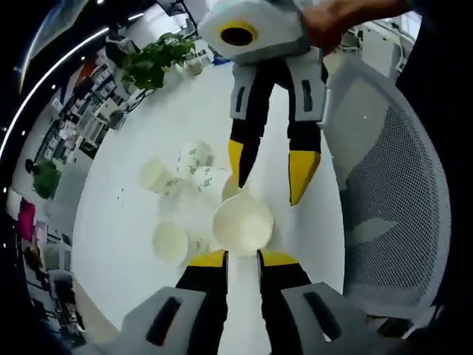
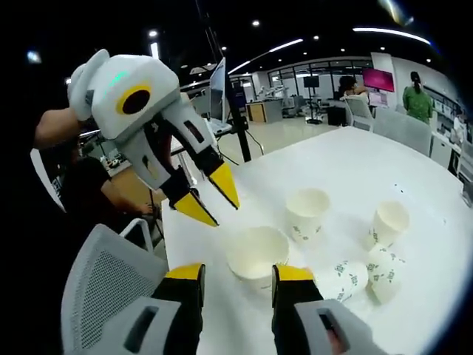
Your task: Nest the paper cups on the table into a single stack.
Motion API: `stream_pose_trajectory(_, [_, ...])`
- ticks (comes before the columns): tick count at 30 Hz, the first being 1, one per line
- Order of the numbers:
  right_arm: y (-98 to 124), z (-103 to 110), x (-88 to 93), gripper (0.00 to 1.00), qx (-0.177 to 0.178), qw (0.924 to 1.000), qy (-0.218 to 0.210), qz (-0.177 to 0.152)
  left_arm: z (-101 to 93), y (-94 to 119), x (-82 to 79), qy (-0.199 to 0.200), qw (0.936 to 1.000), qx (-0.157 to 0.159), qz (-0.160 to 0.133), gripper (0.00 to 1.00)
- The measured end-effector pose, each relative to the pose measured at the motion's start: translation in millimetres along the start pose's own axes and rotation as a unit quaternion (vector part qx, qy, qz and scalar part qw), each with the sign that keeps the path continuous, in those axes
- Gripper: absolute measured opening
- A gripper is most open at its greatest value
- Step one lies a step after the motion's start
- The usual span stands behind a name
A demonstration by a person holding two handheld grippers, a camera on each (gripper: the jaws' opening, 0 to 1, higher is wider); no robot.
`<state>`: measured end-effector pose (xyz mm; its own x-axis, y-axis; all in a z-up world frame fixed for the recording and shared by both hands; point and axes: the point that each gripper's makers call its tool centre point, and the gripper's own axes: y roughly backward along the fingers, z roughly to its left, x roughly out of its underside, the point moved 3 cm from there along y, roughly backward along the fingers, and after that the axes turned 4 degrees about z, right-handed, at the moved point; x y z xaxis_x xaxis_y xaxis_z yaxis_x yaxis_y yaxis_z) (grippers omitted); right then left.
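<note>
A white paper cup [image 1: 242, 222] [image 2: 256, 255] stands upright near the edge of the white table [image 1: 111, 222] [image 2: 355, 159], mouth up and empty. My left gripper [image 1: 244, 259] [image 2: 211, 196] is open, its yellow tips just short of this cup. My right gripper [image 2: 240, 274] [image 1: 270, 170] is open too, facing the left one, with the cup at its tips. Two more cups [image 2: 307, 211] [image 2: 389, 220] stand upright farther in. Two leaf-printed cups [image 2: 344, 279] [image 2: 384, 270] lie on their sides. In the left gripper view those cups [image 1: 170, 242] [image 1: 157, 176] [image 1: 194, 157] lie beyond the near one.
A grey mesh chair [image 1: 392, 200] [image 2: 103, 281] stands right at the table edge beside the grippers. A potted plant [image 1: 155, 59] sits at the far side of the table. A hand [image 1: 332, 22] holds the right gripper. People and desks [image 2: 417, 100] fill the room behind.
</note>
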<state>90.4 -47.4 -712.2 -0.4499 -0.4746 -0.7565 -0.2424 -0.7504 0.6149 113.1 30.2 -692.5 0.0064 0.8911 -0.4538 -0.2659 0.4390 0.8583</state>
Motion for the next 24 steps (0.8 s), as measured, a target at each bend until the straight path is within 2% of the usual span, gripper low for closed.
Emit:
stream_pose_trajectory(2, [0,-3,0.9,0.34,0.001,1.0000,-0.003,-0.001,3.1,1,2.0,0.013,0.9999,-0.003,-0.007,0.15])
stream_pose_trajectory(6, [-1,-5,1.5,0.34,0.002,1.0000,-0.006,-0.003,8.3,3,6.0,0.069,0.9969,-0.008,-0.037,0.18])
stream_pose_trajectory(11, [-1,-6,2.9,0.34,0.004,0.9999,-0.014,-0.007,11.5,10,8.0,0.134,0.9879,-0.018,-0.076,0.21])
stream_pose_trajectory(16, [2,-4,3.5,0.34,0.009,0.9995,-0.026,-0.014,15.8,14,14.6,0.200,0.9731,-0.020,-0.112,0.23])
stream_pose_trajectory(18, [3,-5,5.2,0.35,0.012,0.9992,-0.033,-0.017,20.4,14,20.0,0.227,0.9651,-0.025,-0.127,0.24])
stream_pose_trajectory(21, [4,-9,9.2,0.35,0.016,0.9985,-0.046,-0.022,18.3,15,22.9,0.281,0.9471,-0.031,-0.152,0.29])
stream_pose_trajectory(24, [6,-9,11.1,0.35,0.025,0.9979,-0.054,-0.026,16.9,15,28.0,0.307,0.9364,-0.037,-0.165,0.34])
